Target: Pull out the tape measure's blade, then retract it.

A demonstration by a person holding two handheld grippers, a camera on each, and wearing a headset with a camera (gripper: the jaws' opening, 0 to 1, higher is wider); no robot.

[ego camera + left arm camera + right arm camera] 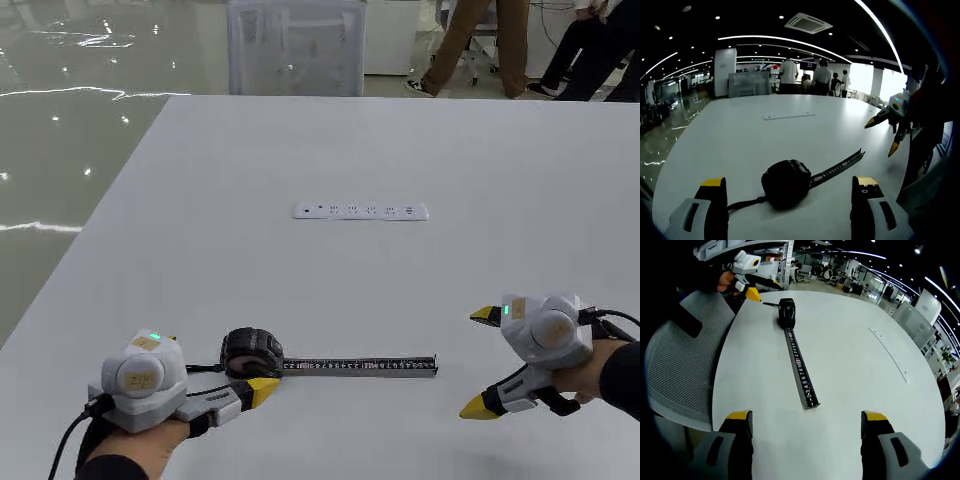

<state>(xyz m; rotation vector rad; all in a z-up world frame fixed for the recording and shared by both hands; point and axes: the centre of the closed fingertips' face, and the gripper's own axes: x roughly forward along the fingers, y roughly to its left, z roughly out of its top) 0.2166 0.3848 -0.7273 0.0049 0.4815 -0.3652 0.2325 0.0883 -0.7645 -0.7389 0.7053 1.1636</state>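
**Loose case, sprung blade**

The tape measure (251,352) lies near the front edge of the table (400,150). Its blade (360,366) is run out flat towards the right gripper (478,361). That gripper is wide open and empty, near the hook (434,365) but clear of it. The left gripper (790,182) is also wide open, with the case between its jaws. It does not look clamped, and I cannot tell if a jaw touches the case.

The main risk is probably the retract. If the lock is let go while nothing grips the case, the spring may whip the blade in and make the case skid or spin. The hook could also slam home hard. Jaws closing off-centre on the rounded case could squeeze it out sideways. A pinch on the thin blade could slip or kink it.
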